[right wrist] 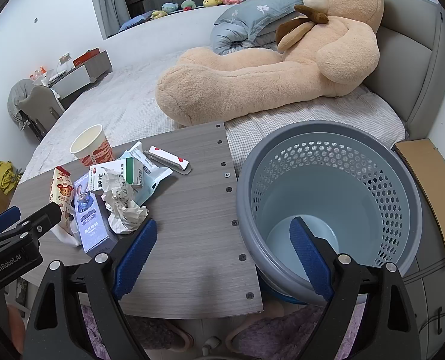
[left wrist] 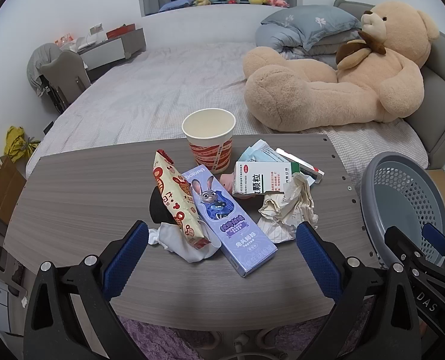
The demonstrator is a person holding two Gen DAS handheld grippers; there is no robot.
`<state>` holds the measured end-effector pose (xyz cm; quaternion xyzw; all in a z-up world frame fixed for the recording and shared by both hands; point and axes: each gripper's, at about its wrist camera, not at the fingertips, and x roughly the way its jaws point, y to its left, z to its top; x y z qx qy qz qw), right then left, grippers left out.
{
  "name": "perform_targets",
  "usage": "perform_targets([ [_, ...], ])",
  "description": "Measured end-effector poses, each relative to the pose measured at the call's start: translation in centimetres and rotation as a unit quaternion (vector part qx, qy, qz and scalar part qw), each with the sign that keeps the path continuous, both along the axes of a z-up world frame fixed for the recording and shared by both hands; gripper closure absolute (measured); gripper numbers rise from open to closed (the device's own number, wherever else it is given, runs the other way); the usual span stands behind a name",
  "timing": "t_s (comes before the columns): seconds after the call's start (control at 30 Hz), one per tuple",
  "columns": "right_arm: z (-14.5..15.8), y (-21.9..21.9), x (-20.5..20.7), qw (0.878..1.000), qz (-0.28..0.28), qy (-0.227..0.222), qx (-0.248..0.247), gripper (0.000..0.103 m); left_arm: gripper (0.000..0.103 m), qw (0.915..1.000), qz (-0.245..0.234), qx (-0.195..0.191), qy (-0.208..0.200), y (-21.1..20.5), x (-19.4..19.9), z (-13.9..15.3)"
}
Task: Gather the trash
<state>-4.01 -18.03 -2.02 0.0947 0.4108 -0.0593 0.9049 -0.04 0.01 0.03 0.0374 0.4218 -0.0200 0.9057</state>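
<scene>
The left tongs (left wrist: pixel 221 249) are hovering spread wide and empty, tilting down over the near edge of the desk (left wrist: pixel 81 186), likely because nothing is picked yet. Just ahead of them the trash is lying heaped together: a snack wrapper (left wrist: pixel 177 201) is leaning toward their left finger, a purple carton (left wrist: pixel 225 219) is pointing straight into their gap, and crumpled paper (left wrist: pixel 285 210) is sitting by their right finger, with a paper cup (left wrist: pixel 209 138) and a medicine box (left wrist: pixel 261 177) standing farther ahead. The right tongs (right wrist: pixel 224 250) are also gaping empty, straddling the desk's edge and the grey basket (right wrist: pixel 327 132), which is waiting beside the desk to take the litter.
</scene>
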Motion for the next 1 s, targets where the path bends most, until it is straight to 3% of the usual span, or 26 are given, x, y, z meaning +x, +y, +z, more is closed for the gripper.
perform_targets([
  [1.0, -0.13, 0.06, 0.00, 1.000, 0.000, -0.002, 0.000, 0.017, 0.006, 1.0000, 0.000, 0.000, 0.000, -0.03, -0.04, -0.01],
])
